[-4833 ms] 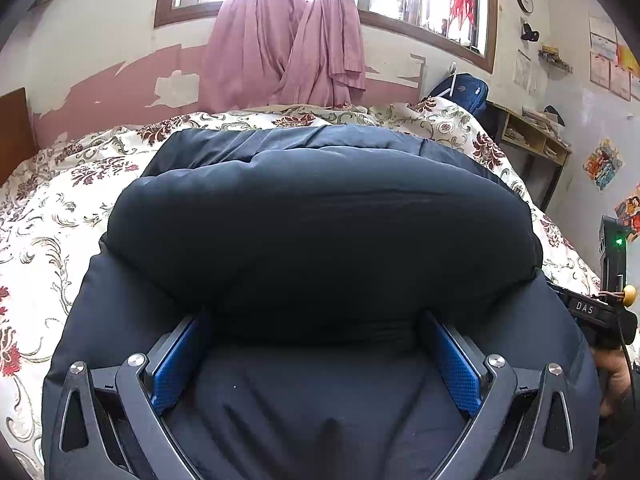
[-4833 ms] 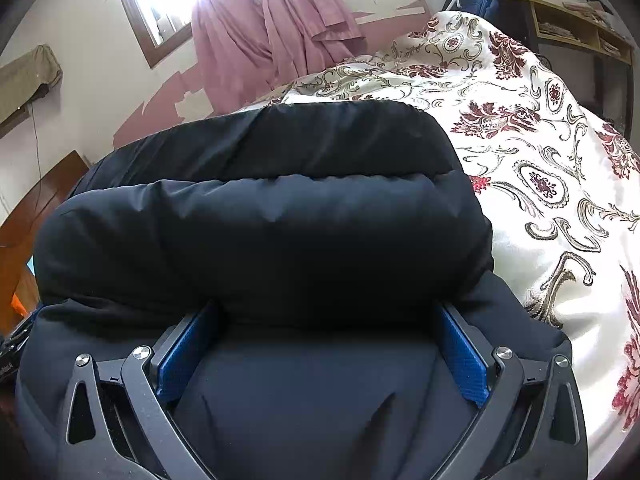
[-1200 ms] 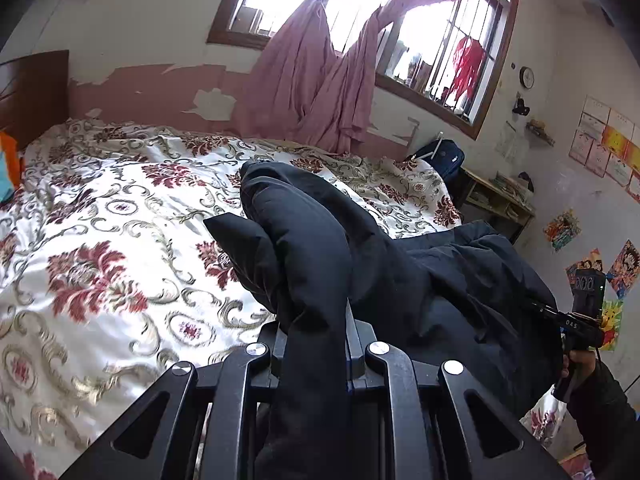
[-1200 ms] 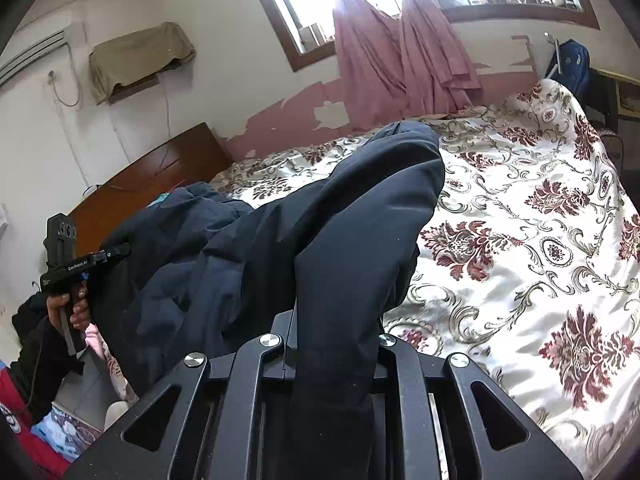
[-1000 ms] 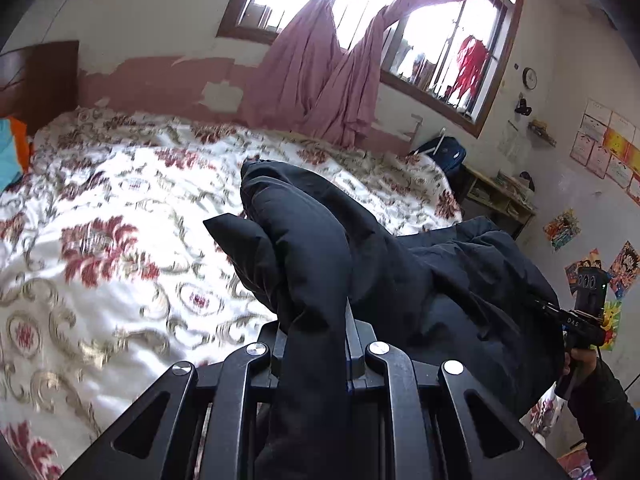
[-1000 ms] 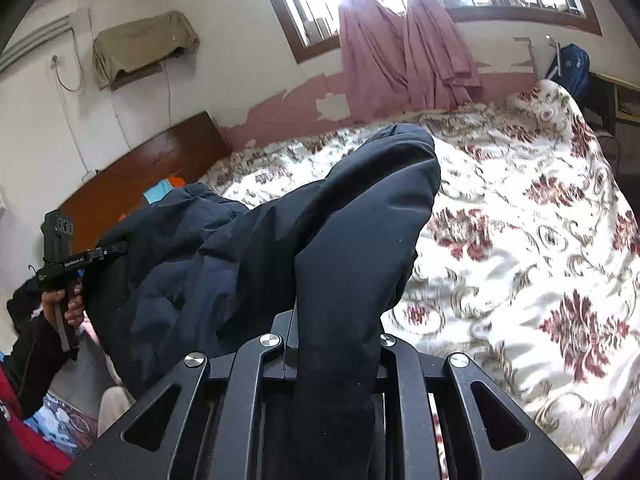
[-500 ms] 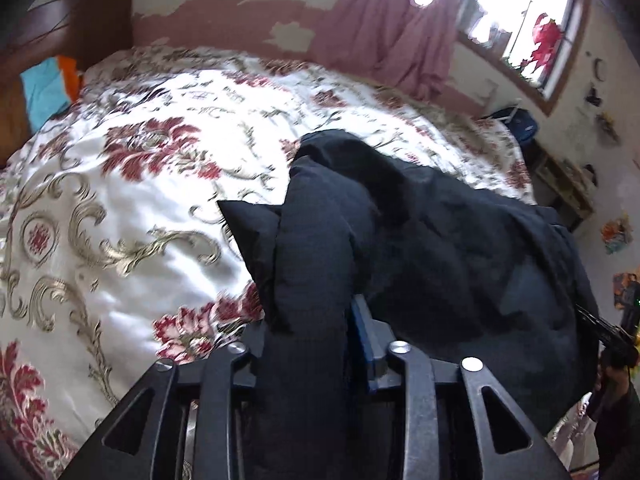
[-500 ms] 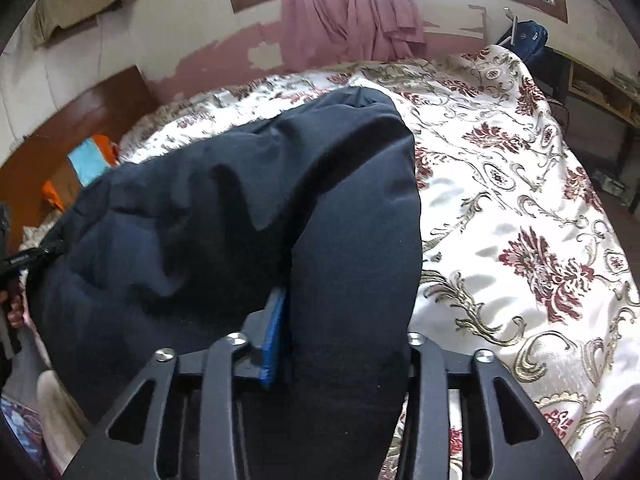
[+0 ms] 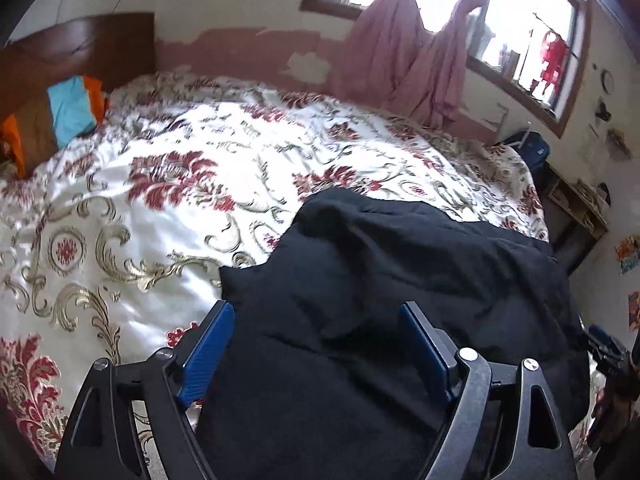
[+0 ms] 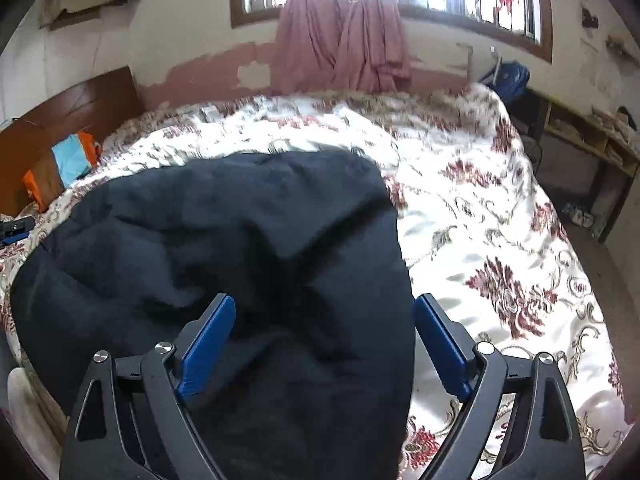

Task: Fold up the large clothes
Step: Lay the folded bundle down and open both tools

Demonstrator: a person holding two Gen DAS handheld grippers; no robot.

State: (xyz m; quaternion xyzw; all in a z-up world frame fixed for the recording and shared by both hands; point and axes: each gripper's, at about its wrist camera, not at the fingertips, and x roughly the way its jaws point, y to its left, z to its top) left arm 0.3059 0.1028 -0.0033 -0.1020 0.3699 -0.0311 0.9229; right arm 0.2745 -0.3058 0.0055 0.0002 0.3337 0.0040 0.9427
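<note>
The dark coat [image 9: 400, 280] is lying in a puffy heap on the bed [image 9: 160, 208], near its close edge, with the flowered white cover showing all around its far side. Both grippers are pointing down at it from the near side.

The left gripper [image 9: 316, 344] is standing with its blue fingers [image 9: 206, 354] spread wide; its jaws have just been opening. A bulge of the coat is sitting between them, but the pads are not squeezing it: the left pad is lying against the coat's edge with the bed cover just beside it, and the right pad is resting along the fabric.

The right gripper [image 10: 324, 340] is likewise spread wide, and its jaws have just been opening too. The coat [image 10: 248, 260] is filling the gap and running under the left finger [image 10: 208, 340], while the right finger is hanging over the bare cover, just beside the coat's right edge. Neither gripper is gripping the cloth.

At the far right of the left view, the person's other hand [image 9: 612, 400] is showing dimly with the other gripper's handle. Beyond the bed [image 10: 500, 220], pink curtains [image 10: 340, 44] are hanging at a bright window. A wooden headboard [image 9: 76, 56] is standing at the left, with a blue and orange cloth [image 9: 72, 108] against it. A blue bag [image 10: 508, 76] is sitting by the far right corner of the bed.
</note>
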